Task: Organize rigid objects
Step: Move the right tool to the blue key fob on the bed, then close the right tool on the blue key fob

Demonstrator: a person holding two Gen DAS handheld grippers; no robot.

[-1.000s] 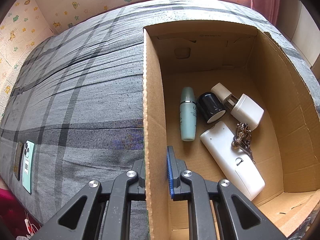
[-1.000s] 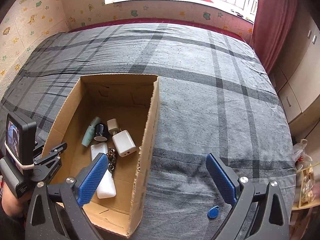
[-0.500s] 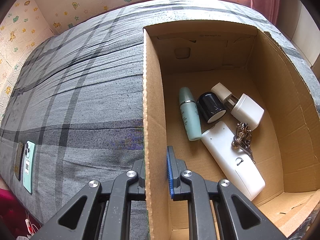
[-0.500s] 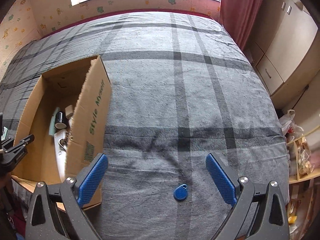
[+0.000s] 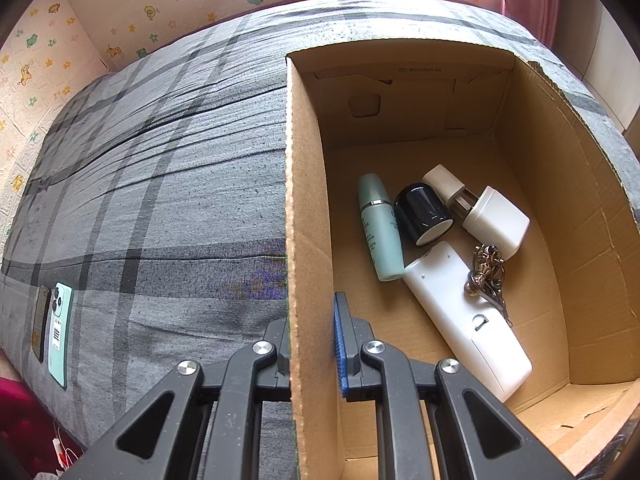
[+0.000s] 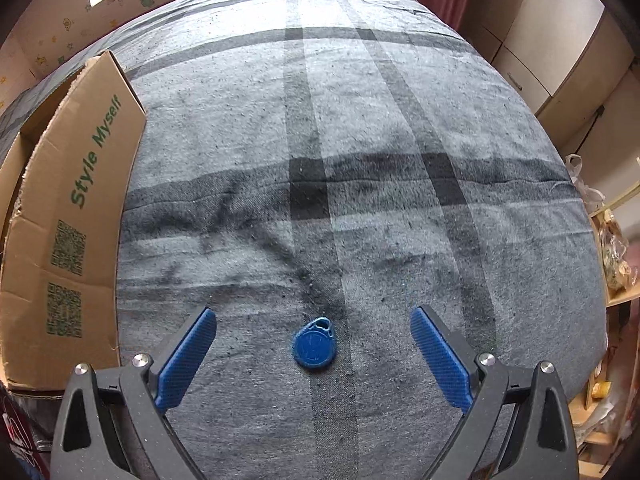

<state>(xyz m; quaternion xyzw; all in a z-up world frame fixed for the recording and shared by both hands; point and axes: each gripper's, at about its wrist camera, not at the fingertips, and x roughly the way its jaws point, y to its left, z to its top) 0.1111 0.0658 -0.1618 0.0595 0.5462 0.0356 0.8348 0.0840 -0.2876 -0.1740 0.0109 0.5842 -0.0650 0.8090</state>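
Plaid bed [image 6: 400, 208]: box [image 5: 308, 216] wall clamped by left gripper [image 5: 312, 344]. Fob [image 6: 315, 345] lies flat between spread, empty right gripper [image 6: 314, 354] pads. Pads best lowered onto fabric, fob's thin edges pinched squarely.

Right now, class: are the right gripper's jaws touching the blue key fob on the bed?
Apart. The right wrist view shows the right gripper wide open, grey bedcover visible between each pad and the blue key fob.
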